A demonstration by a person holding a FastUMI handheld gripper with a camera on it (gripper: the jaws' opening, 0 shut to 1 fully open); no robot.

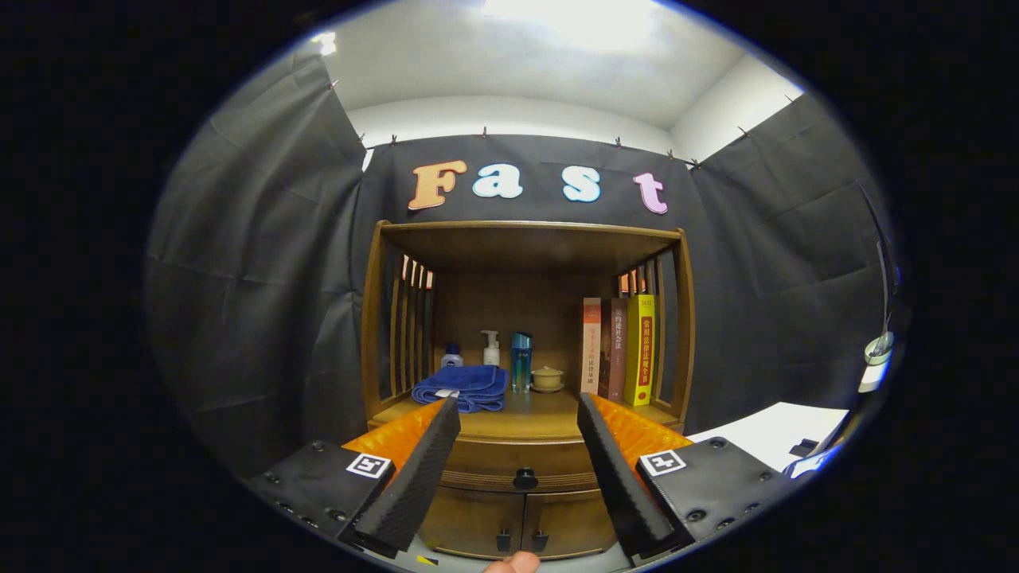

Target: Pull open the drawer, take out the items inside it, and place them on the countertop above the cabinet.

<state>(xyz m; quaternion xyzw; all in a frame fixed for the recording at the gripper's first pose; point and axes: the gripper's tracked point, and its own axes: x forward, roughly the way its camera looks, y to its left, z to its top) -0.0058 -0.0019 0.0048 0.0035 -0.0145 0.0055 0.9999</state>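
Note:
A wooden cabinet stands ahead of me against the booth wall. Its drawer [521,461] is closed, with a dark round knob [525,478] on its front. The knob lies between my two fingers but beyond them, at a distance. My gripper [519,414] is open, with nothing between the fingers. The countertop [541,420] above the drawer is a wooden shelf with slatted sides. What lies inside the drawer is hidden.
On the countertop lie a folded blue towel [462,387], a small bottle [451,356], a pump bottle [491,348], a blue tumbler [521,362], a small lidded cup [547,379] and three upright books [619,348]. Two small doors [517,524] sit under the drawer. A fingertip [513,563] shows below.

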